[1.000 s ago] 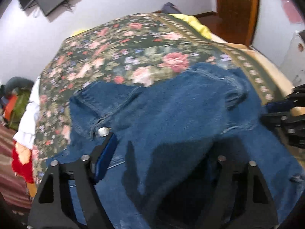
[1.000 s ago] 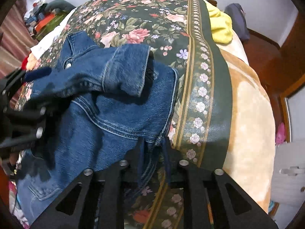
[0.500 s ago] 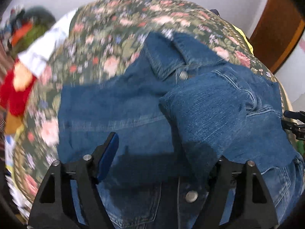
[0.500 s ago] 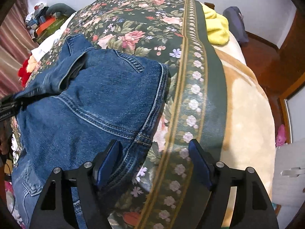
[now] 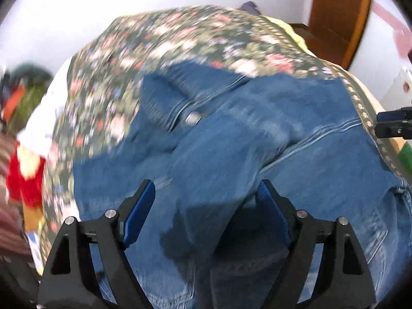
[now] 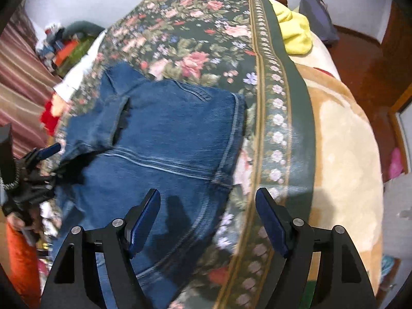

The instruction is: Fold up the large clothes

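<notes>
With both the left gripper [image 5: 203,206] and right gripper [image 6: 207,213] wide-jawed and holding nothing, having just opened, the denim jacket [image 6: 164,139] on the bed's floral blanket [image 6: 206,38] may slump, its loosely folded flap springing open.

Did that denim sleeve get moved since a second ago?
Yes. The sleeve was draped loosely; now it lies flat across the denim jacket, its cuff toward the floral blanket's border. The right gripper has just opened, released.
</notes>
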A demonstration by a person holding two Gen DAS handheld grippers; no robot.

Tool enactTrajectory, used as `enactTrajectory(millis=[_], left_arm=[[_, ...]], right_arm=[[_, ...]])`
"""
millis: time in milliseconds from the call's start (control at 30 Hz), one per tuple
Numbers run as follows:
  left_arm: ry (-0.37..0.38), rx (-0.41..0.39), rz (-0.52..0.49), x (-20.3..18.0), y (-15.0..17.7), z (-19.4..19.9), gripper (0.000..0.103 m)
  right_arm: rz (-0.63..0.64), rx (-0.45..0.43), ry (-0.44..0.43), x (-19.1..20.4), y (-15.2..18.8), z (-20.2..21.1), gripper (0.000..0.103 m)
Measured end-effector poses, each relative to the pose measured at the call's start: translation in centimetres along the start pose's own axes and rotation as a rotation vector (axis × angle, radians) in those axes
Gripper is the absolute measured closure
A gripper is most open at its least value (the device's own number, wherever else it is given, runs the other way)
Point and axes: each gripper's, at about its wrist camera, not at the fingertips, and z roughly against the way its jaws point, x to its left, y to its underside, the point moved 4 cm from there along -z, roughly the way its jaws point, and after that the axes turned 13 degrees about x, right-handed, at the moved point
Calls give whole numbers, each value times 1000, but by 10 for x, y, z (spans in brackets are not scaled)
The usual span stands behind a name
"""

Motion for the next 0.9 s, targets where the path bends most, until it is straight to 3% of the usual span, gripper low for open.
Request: enactTrajectory(millis=[233, 333, 367, 400, 433, 467, 700, 767, 900], left_arm=[[-100, 78, -130, -41, -34, -48, 21], [-106, 40, -114, -42, -38, -45, 40], [-115, 27, -90, -39, -40, -42, 57], [-130, 18, -76, -37, -40, -38, 67], [-138, -2, -58, -31, -40, -33, 70], [-128, -16, -43, -26, -41, -29, 74], [57, -149, 156, 50, -27, 31, 76], [123, -160, 226, 80, -17, 42, 76], [172, -152, 323, 123, 5, 43, 81]], right_arm=[[-14, -11, -84, 9, 3, 15, 29], [-10, -21, -74, 9, 7, 18, 29], [-8, -22, -66, 8, 8, 18, 29], [-5, -22, -61, 8, 9, 18, 29], [-4, -20, -58, 7, 9, 17, 29], [-5, -18, -57, 6, 10, 17, 29], [-37, 1, -80, 1, 4, 8, 29], [-39, 2, -80, 3, 2, 7, 29], [-36, 3, -80, 10, -1, 5, 29]])
